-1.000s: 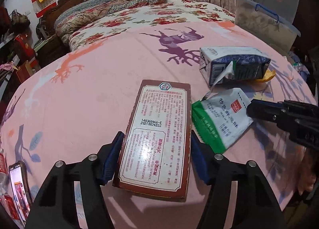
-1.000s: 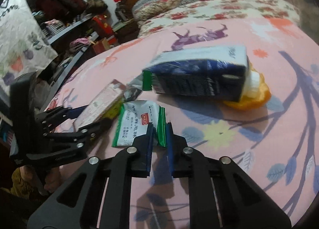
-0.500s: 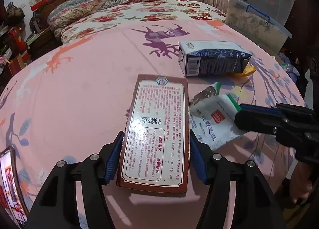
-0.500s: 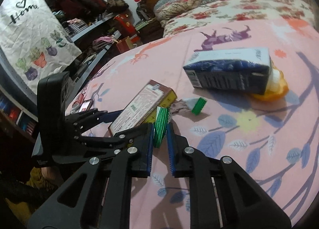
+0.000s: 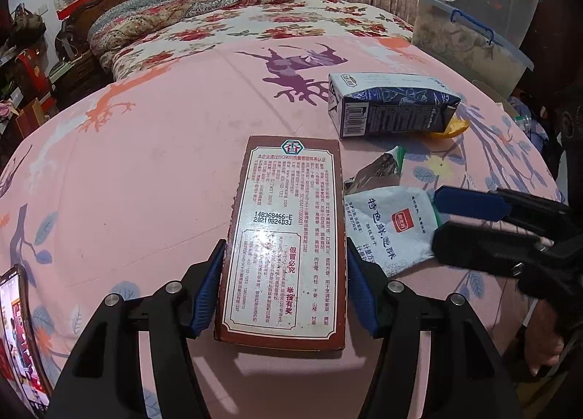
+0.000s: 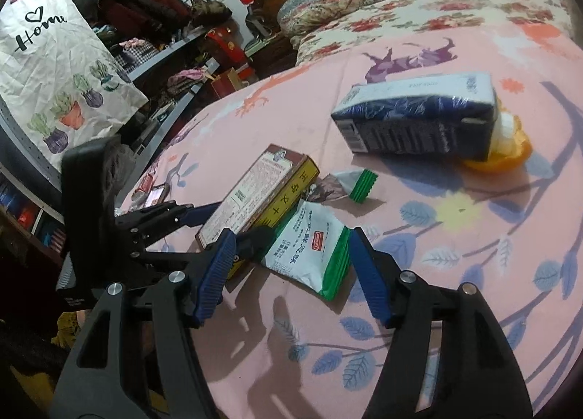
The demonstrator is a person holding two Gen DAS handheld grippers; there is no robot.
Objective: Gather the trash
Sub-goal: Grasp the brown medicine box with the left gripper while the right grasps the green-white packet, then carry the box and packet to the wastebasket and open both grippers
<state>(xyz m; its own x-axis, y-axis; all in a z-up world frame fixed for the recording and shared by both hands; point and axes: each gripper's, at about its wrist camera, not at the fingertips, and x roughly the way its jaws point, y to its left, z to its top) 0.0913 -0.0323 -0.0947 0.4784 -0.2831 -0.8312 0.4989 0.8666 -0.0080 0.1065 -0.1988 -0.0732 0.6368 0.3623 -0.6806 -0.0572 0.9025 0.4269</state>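
My left gripper (image 5: 284, 288) is shut on a flat brown box (image 5: 288, 237) with a white printed label, held over the pink tablecloth; the box also shows in the right wrist view (image 6: 255, 193). My right gripper (image 6: 291, 273) is open, its jaws on either side of a white and green snack packet (image 6: 309, 251) lying on the table; the packet shows beside the box in the left wrist view (image 5: 390, 226). A blue milk carton (image 5: 390, 105) lies on its side over an orange peel (image 6: 503, 156). A small torn wrapper (image 6: 346, 185) lies between.
The round table (image 5: 145, 164) carries a pink animal-print cloth. A phone (image 5: 18, 339) lies at its left edge. A bed with a floral quilt (image 5: 255, 18) stands behind, plastic storage bins (image 5: 473, 25) at back right, and shelves of clutter (image 6: 145, 36) to the left.
My right gripper has opened and let go of the white and green packet, which now lies flat on the table. The left gripper keeps its hold on the brown box.
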